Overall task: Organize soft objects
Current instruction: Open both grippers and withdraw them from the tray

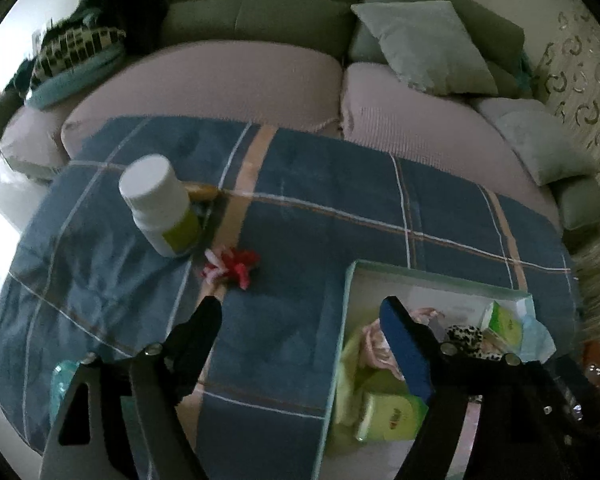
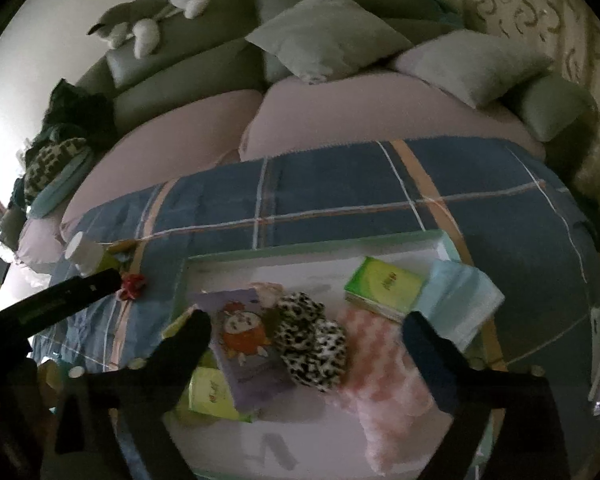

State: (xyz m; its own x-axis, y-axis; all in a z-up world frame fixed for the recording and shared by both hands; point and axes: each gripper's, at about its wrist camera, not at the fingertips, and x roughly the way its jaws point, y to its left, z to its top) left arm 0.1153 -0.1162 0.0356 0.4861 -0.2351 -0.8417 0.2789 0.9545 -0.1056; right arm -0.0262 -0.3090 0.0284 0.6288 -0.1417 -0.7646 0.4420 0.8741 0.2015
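- The soft things mostly lie in the shallow green-rimmed box (image 2: 312, 246): a leopard-print scrunchie (image 2: 312, 336), a pink checked cloth (image 2: 384, 376), a light blue cloth (image 2: 460, 300) draped over the right rim, a purple cartoon pouch (image 2: 244, 344) and green tissue packs (image 2: 384, 286).
- One soft item is outside the box: the red-and-white yarn pom-pom (image 1: 232, 266) on the blue plaid blanket (image 1: 320, 200), just beside the white bottle (image 1: 160, 204).
- Your right tool (image 2: 306, 334) hovers above the box with its jaws spread wide and nothing between the pads; the scrunchie sits below the gap, untouched.
- Your left tool (image 1: 304, 318) is also open and empty, over the blanket at the box's left rim, near the pom-pom.
- Risk, as I judge it: reaching for the pom-pom could clip the bottle and tip it, since they almost touch.
- The pom-pom is small and loose, so a shallow pinch may catch blanket fabric instead and drag it.
- The blue cloth overhangs the rim and could slide out if the box is nudged.
- Dim, blurred views make fine alignment harder.
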